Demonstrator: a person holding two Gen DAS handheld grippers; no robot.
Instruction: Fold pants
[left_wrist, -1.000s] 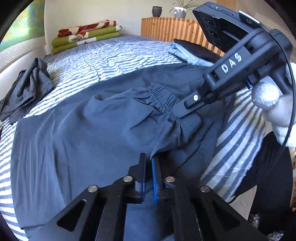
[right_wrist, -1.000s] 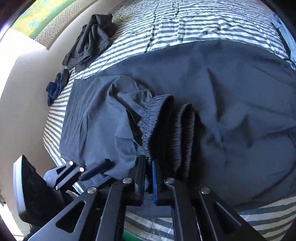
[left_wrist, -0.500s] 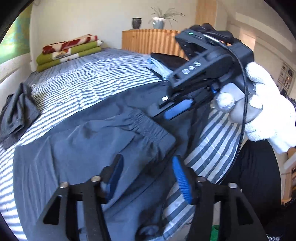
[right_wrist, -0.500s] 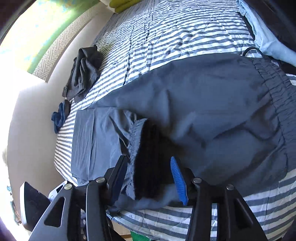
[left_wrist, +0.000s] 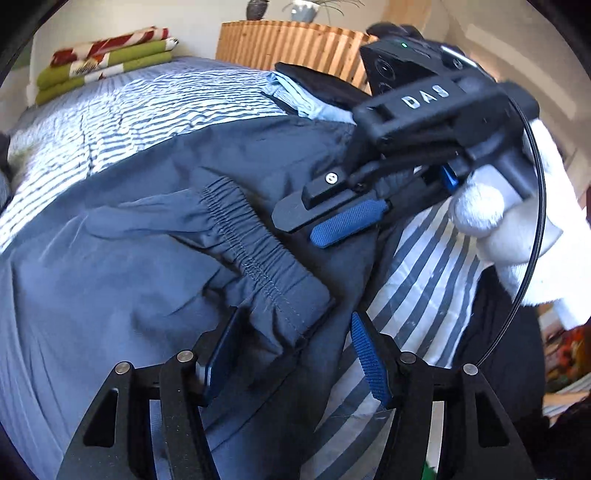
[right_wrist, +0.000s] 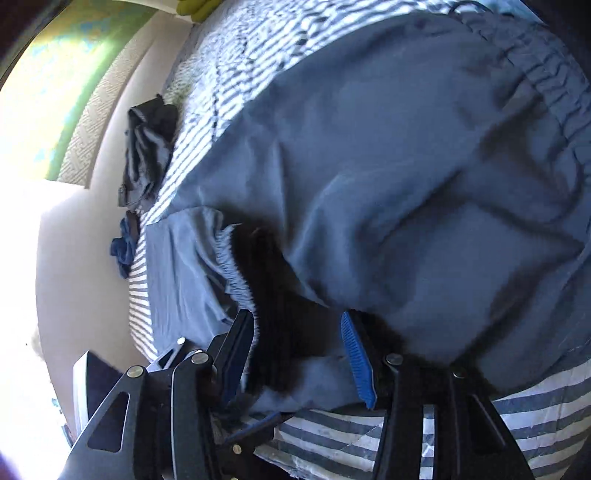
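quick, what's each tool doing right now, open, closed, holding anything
Left tool: open, pads off the pants, holding nothing.
Right tool: open, holding nothing.

Pants (left_wrist: 140, 266): one pair, slate-blue lightweight woven fabric with a gathered elastic waistband. Lies spread across the striped bedcover (left_wrist: 147, 99), near its front edge. Folded over on itself: an upper layer rests on the lower, its shirred, stitched elastic band (left_wrist: 255, 251) running diagonally across the top. Surface creased and rumpled, not smoothed flat. In the right wrist view, a second gathered band (right_wrist: 546, 85) sits at the far edge.
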